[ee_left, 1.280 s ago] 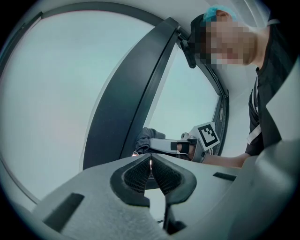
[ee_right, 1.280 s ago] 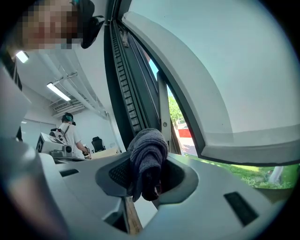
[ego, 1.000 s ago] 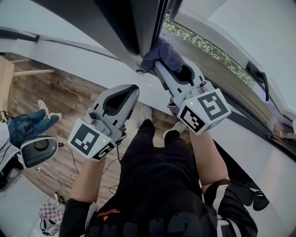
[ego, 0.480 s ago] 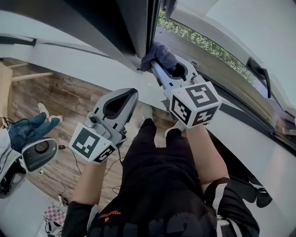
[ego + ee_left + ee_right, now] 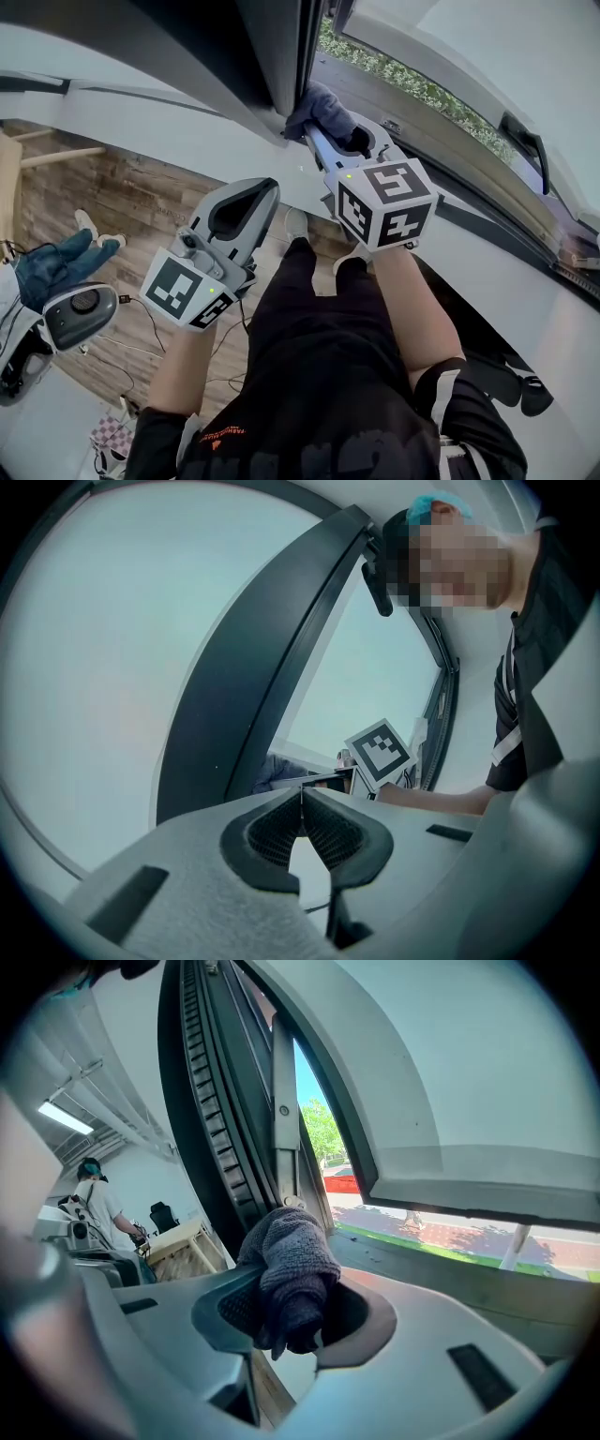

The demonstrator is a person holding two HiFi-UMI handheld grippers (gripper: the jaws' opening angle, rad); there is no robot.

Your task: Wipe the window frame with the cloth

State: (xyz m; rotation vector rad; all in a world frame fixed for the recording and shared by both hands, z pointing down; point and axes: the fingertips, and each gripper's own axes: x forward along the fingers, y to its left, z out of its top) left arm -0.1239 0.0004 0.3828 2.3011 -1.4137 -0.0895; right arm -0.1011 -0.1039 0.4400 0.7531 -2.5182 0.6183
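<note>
One cloth (image 5: 292, 1274), lengthwise seemingly toward frame (image 5: 214, 1133)

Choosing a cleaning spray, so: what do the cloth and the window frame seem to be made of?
Cloth: soft woven or terry-like fabric, matte dark grey-blue; it bunches in folds and shows a fine nubby weave. Window frame: smooth dark grey, slightly glossy, with crisp straight edges; likely painted metal or plastic.

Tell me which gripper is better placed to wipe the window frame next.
Right. The right gripper is shut on the cloth, which sits at the dark window frame. The left gripper is shut on nothing and held lower, away from the frame.
</note>
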